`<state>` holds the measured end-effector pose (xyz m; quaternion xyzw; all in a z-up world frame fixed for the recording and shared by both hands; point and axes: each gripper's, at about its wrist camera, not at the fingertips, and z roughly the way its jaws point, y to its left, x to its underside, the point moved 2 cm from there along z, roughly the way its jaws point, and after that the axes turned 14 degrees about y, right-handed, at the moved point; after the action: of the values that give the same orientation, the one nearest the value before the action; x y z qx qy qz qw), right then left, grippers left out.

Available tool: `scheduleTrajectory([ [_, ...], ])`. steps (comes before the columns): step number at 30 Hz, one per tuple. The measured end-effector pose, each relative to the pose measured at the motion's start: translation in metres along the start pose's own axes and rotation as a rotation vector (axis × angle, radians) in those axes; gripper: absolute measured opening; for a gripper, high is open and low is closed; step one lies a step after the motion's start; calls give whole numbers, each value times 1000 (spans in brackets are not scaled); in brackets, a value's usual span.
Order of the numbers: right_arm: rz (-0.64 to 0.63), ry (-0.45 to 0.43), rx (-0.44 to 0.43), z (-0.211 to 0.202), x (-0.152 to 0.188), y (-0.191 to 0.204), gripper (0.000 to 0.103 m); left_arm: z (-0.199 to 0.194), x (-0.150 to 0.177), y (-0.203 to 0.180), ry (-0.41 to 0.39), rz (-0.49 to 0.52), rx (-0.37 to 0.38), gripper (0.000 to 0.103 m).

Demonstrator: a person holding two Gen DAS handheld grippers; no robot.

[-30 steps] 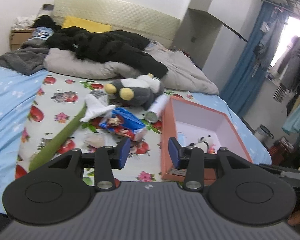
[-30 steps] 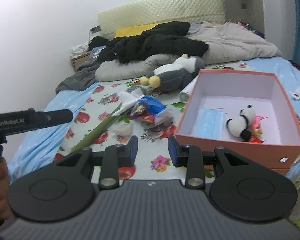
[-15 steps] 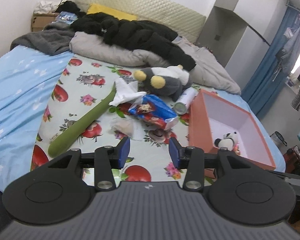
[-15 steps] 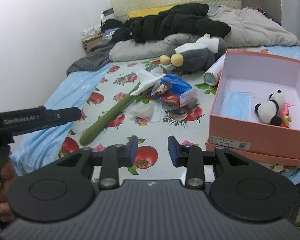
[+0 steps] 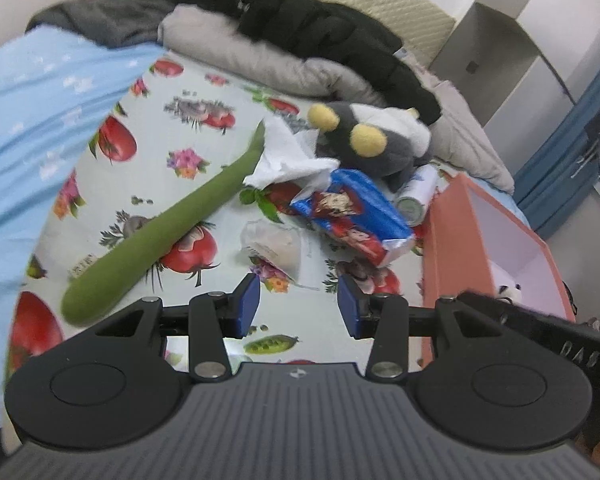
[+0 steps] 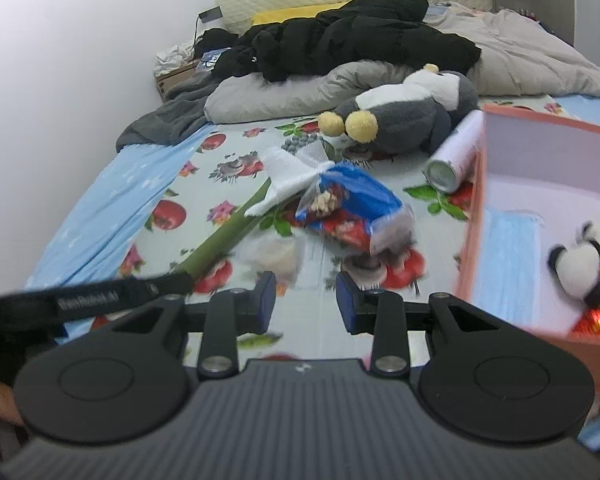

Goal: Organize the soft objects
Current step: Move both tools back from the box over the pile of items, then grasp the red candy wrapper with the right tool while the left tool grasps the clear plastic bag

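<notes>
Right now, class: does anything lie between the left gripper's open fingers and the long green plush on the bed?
Nothing visible does. The left gripper is open and empty, and only bare patterned bedsheet separates it from the near end of the green plush. A white tissue covers only its far tip.

Right claw [image 6: 305, 300] open and empty over bed [image 6: 112, 196], blue snack bag [image 6: 352, 212] ahead, panda plush [image 6: 580, 264] in orange box [image 6: 470, 236] at right.

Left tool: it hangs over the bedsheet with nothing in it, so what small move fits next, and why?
Probably ease the left tool forward and down onto the clear plastic packet just ahead. Its jaws stand apart and empty, and the orange box lies close on its right.
</notes>
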<state>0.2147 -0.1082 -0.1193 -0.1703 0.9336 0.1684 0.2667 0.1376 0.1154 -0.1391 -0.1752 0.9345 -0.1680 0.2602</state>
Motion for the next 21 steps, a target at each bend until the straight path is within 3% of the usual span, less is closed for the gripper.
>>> scheduleTrajectory([
  [7,15,37,6,54,-37,-8,37,58,-24,25,43,-81,24,57],
  [10,33,49,8,74,-49,-13,53,77,-32,36,56,-120,44,57],
  [21,48,75,30,143,-84,-17,54,127,-49,52,88,-195,92,56],
])
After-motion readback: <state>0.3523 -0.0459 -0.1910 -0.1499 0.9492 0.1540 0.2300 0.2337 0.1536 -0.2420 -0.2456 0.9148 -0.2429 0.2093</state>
